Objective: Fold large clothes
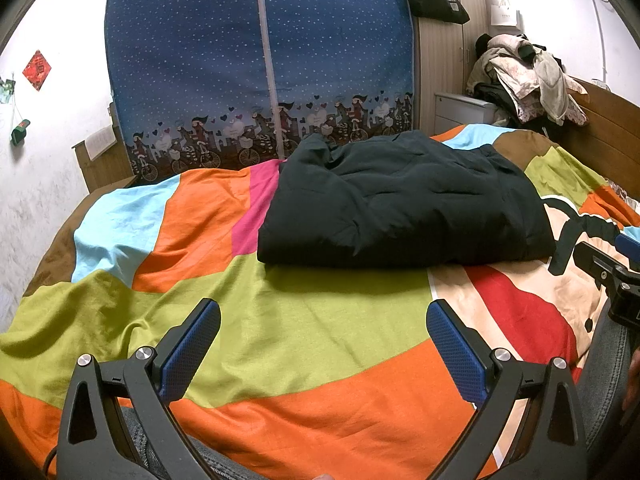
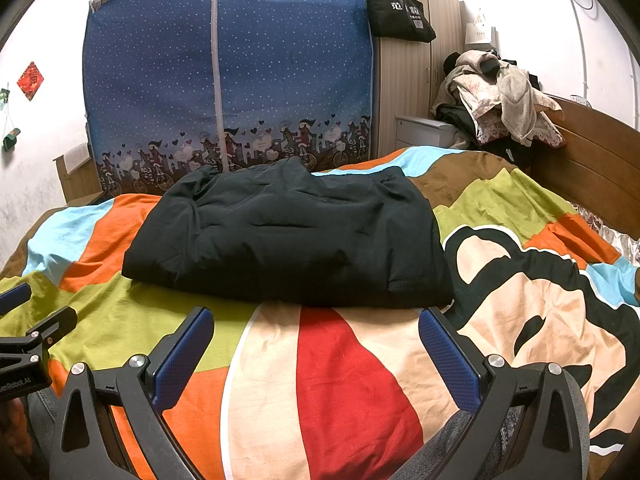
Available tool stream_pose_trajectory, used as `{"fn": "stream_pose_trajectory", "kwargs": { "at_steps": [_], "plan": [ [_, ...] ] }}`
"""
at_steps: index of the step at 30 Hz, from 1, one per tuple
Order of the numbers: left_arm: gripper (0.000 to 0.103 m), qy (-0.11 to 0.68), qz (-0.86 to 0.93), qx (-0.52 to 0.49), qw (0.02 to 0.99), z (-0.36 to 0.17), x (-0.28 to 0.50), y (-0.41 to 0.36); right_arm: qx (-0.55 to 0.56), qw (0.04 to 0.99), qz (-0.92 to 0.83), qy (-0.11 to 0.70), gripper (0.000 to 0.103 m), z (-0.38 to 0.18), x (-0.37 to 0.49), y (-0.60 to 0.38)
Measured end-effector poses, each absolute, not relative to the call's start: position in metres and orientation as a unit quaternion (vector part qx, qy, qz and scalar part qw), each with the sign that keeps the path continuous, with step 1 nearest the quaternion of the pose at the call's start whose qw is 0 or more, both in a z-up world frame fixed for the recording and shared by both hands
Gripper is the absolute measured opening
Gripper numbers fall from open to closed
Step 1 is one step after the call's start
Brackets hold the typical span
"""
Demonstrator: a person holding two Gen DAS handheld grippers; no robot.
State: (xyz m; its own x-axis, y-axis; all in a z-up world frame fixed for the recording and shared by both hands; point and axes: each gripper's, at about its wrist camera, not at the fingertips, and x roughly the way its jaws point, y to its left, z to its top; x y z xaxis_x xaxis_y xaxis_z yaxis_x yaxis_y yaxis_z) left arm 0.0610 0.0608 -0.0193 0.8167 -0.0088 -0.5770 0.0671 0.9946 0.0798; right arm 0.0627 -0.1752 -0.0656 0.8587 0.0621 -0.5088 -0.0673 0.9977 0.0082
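Note:
A dark padded garment (image 1: 404,200) lies folded into a thick rectangle on the colourful bedspread (image 1: 312,320); in the right wrist view the same garment (image 2: 292,236) sits just beyond the fingers. My left gripper (image 1: 323,324) is open, short of the garment's near edge, with nothing between its blue pads. My right gripper (image 2: 316,332) is open too, its tips close to the garment's front edge and holding nothing. The right gripper (image 1: 612,268) shows at the right edge of the left wrist view, and the left gripper (image 2: 28,320) at the left edge of the right wrist view.
A blue fabric wardrobe (image 1: 260,68) stands behind the bed. A heap of loose clothes (image 1: 528,76) is piled at the wooden headboard (image 1: 608,132) on the right. A black tote bag (image 2: 400,12) hangs on a cabinet. The person's grey-clad legs (image 2: 460,448) are beneath the grippers.

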Motion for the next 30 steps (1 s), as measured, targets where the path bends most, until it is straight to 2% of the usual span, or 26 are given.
{"fn": "stream_pose_trajectory", "kwargs": {
  "at_steps": [30],
  "plan": [
    [0.101,0.302,-0.019,0.048,0.952,-0.0196,0.0606,0.0595,-0.005,0.964,0.034,0.265,0.103,-0.0641,0.0652,-0.1758]
  ]
}}
